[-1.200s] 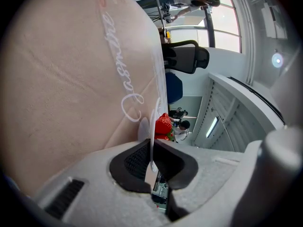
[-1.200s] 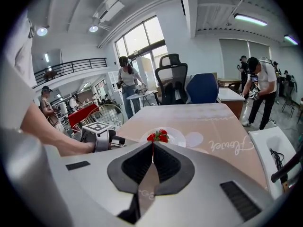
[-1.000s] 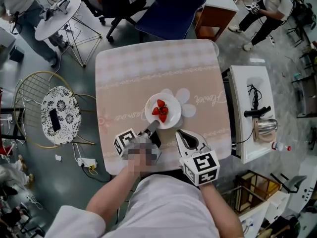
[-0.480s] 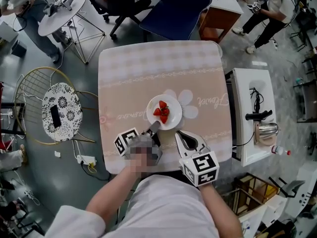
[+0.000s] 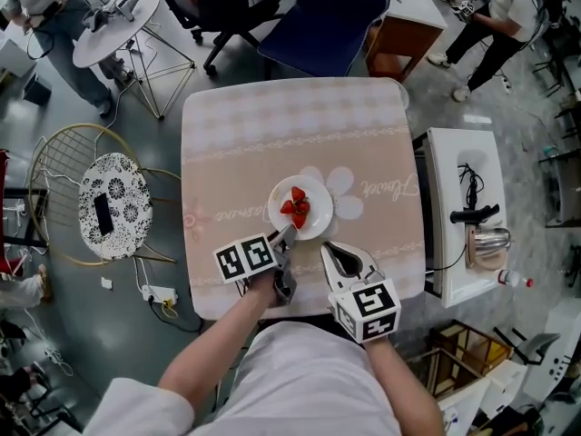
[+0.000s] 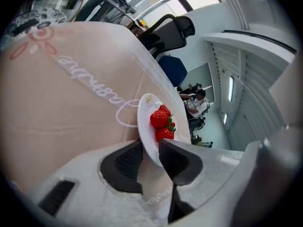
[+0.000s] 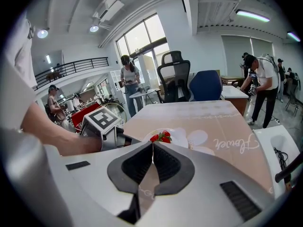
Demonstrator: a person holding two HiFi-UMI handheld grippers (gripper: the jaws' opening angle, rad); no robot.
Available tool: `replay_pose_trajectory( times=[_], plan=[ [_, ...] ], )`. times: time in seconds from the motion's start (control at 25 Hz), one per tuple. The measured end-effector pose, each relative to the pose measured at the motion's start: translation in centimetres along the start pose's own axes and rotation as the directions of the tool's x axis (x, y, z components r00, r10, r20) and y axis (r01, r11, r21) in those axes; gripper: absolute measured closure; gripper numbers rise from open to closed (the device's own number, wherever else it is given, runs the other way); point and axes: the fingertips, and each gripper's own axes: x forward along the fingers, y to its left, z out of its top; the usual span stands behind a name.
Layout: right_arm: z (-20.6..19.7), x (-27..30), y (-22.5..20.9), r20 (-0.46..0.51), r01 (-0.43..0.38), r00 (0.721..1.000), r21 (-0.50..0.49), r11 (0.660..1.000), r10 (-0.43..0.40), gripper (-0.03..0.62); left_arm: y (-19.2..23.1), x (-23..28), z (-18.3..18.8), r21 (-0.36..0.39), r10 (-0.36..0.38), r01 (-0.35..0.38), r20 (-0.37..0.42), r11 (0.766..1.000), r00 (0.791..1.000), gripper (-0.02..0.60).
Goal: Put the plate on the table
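Your L gripper [image 5: 285, 235] is at the near rim of the plate [image 5: 318, 222]. Its jaws have just been opening & now stand apart, w/ the rim between them but not pinched. That's prob. because the plate, w/ strawberries [image 5: 295, 205], rests flat mid-table [image 5: 290, 125] & needs no hold. R gripper [image 5: 339, 252] is closed on nothing, parked near-right of the plate, likely just out of the way.

Beyond the plate [image 5: 319, 217], bare tablecloth [image 5: 272, 125] offers free passage.
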Motion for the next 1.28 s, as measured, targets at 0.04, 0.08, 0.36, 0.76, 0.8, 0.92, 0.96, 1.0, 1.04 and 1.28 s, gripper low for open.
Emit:
replay_pose_trajectory(
  times=[0.04,0.08,0.36,0.76,0.8,0.92,0.96,1.0,1.04,1.28],
  plan=[
    [0.0,0.0,0.0,-0.001,0.000,1.000,0.001,1.000,0.000,0.589,0.1,0.0,0.1,0.024,0.017,-0.017,-0.001,1.000,1.000,0.483],
    [-0.1,0.0,0.0,-0.001,0.000,1.000,0.001,1.000,0.000,0.589,0.1,-0.1,0.1,0.047,0.032,-0.032,-0.001,0.998,0.999,0.483],
    [-0.2,0.0,0.0,-0.004,0.002,1.000,0.004,1.000,-0.002,0.589,0.3,-0.4,-0.2,0.169,0.113,-0.103,-0.051,0.980,0.992,0.469],
    [-0.1,-0.1,0.1,-0.004,-0.006,1.000,0.001,1.000,0.006,0.589,0.7,-1.5,-0.4,0.188,0.150,-0.138,-0.048,0.972,0.988,0.465],
    [0.0,-0.2,0.1,-0.002,-0.007,1.000,0.004,1.000,0.007,0.589,0.5,-1.7,-0.4,0.194,0.149,-0.138,-0.042,0.971,0.988,0.465],
    [0.4,-0.4,0.2,0.012,-0.018,1.000,0.004,1.000,0.018,0.589,0.1,-2.4,-0.4,0.193,0.139,-0.133,-0.018,0.972,0.990,0.465],
    [0.6,-0.5,0.2,0.018,-0.023,1.000,0.003,1.000,0.023,0.589,-0.2,-2.7,-0.3,0.191,0.134,-0.130,-0.008,0.973,0.991,0.465],
    [0.7,-0.7,0.2,0.024,-0.028,0.999,0.001,1.000,0.028,0.589,-0.5,-2.9,-0.4,0.192,0.129,-0.127,0.002,0.973,0.992,0.465],
    [0.8,-0.9,0.2,0.028,-0.033,0.999,-0.002,0.999,0.033,0.589,-0.8,-3.1,-0.4,0.198,0.124,-0.124,0.013,0.972,0.992,0.465],
    [0.6,-1.8,0.6,0.022,-0.063,0.998,-0.025,0.998,0.063,0.589,-3.6,-4.9,-0.5,0.248,0.085,-0.102,0.076,0.963,0.993,0.469]
  ],
)
